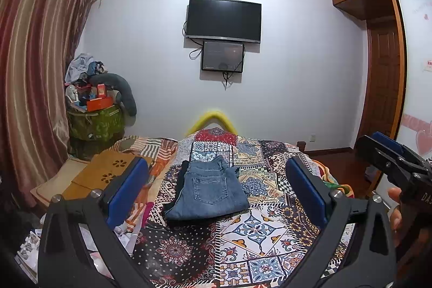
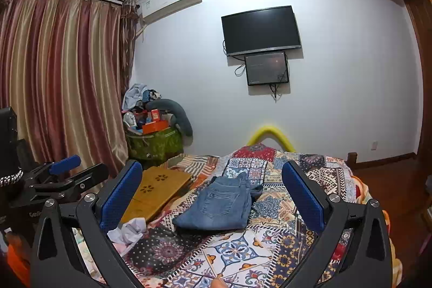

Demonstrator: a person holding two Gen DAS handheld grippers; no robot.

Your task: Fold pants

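Nearest to us in each wrist view were the blue pads of our own tools: the left gripper (image 1: 216,196) stood wide, with nothing between its pads, and the right gripper (image 2: 212,196) stood just as wide and equally bare. Both hung above the near part of the bed (image 1: 270,228), clear of the cloth. Going from left to right, we saw a wooden lap board (image 1: 108,172) lying at the bed's left side, then the pants (image 1: 210,193) near the middle of the patterned bedspread (image 2: 243,247), already a compact denim bundle with a back pocket facing up and the waistband at the far end, and then open bedspread to the right. We judged the folding mostly done, so that the step in hand was a last fold or a tidying of the bundle. To do it well, we thought, each gripper should come down at one near corner of the bundle, narrow onto all the layers together and not merely the top one, and lift no higher than the cloth needed to clear itself. Carried evenly toward the waistband, the two corners would keep the edges square. Denim is stiff and heavy, so we expected a shallow pinch to slip. A dark strip showed along the bundle's left edge; we could not tell what it was.
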